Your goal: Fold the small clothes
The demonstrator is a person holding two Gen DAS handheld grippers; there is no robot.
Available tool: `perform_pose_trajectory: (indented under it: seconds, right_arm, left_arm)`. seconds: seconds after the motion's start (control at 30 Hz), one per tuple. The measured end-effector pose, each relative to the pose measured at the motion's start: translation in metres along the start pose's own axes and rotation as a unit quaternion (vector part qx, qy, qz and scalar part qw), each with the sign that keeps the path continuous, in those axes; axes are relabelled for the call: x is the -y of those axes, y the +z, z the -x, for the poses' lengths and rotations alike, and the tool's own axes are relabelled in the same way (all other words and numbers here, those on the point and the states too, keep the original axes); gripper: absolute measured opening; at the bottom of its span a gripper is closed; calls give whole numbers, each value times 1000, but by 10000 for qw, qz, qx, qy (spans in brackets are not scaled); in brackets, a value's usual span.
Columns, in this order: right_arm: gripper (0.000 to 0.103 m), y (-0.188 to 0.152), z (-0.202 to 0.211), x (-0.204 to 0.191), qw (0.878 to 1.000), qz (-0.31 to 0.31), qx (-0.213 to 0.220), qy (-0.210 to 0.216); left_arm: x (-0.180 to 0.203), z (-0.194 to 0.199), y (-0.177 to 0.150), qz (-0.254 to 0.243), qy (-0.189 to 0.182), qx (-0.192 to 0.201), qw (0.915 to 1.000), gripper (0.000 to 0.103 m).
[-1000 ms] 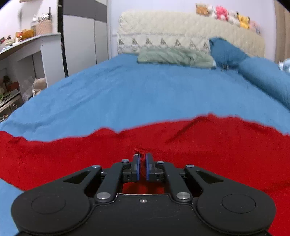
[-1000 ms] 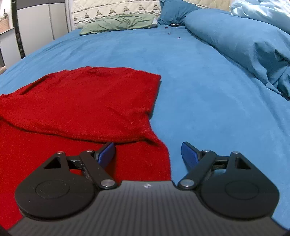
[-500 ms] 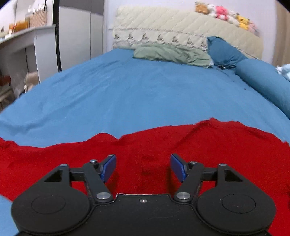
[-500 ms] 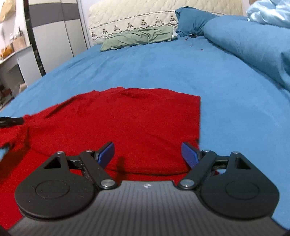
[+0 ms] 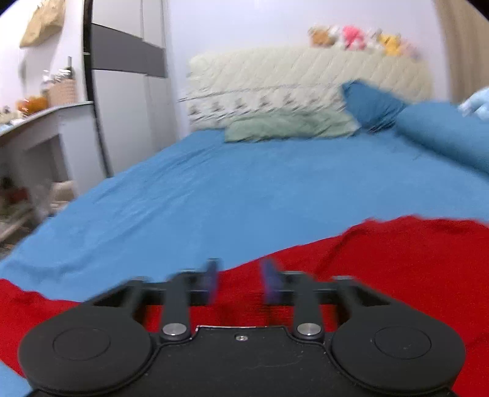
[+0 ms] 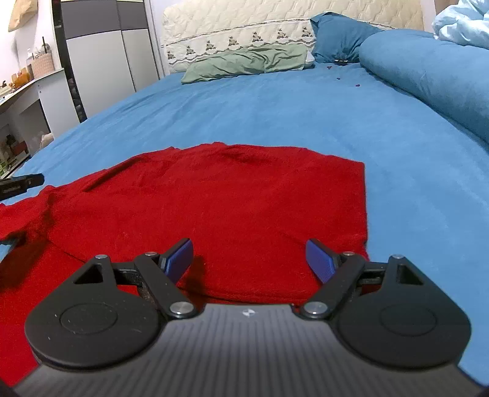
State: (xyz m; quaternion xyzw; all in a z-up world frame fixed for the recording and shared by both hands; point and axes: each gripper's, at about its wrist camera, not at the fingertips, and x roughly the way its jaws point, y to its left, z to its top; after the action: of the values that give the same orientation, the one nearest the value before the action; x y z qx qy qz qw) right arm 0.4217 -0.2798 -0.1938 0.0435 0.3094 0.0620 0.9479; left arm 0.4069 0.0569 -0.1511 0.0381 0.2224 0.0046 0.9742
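A red knit garment [image 6: 232, 201] lies partly folded on the blue bed sheet [image 6: 275, 103], its upper layer doubled over the lower one. My right gripper [image 6: 250, 259] is open and empty, just above the near folded edge. In the left wrist view the same red garment [image 5: 397, 259] fills the lower part. My left gripper [image 5: 240, 282] hovers over its far edge, blurred by motion, jaws partly open with nothing between them. The left gripper's tip shows at the left edge of the right wrist view [image 6: 21, 184].
A green pillow [image 6: 244, 62] and a blue pillow [image 6: 339, 39] lie by the quilted headboard [image 6: 290, 18]. A rolled blue duvet [image 6: 434, 79] runs along the right side. A white desk [image 5: 36, 131] and a wardrobe [image 5: 128, 100] stand left of the bed.
My left gripper let go of the red cloth and opened, then narrowed while moving left and up. My right gripper stayed open and shifted left over the folded layer.
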Motion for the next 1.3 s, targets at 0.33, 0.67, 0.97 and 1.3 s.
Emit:
perform_pose_trajectory:
  seconds: [0.33,0.67,0.97,1.3]
  right_arm:
    - [97,-12,2,10,9990,39,-130,-421]
    - [102,59,-74,26,9983,-236,-145,-507]
    - [103,65,-55,20,9960,-52,277,-852]
    - [103,61,68,-75,9990,338,291,-61]
  left_arm:
    - [4,-16,-28,-140,-866,-1054,9906,70]
    - [3,-14,-32,-67,-854,-1035,9909,71]
    - [-8,1,-12,54,-790,-1111,9906,72]
    - [-128,102,21,675,-299,-642,9952,102]
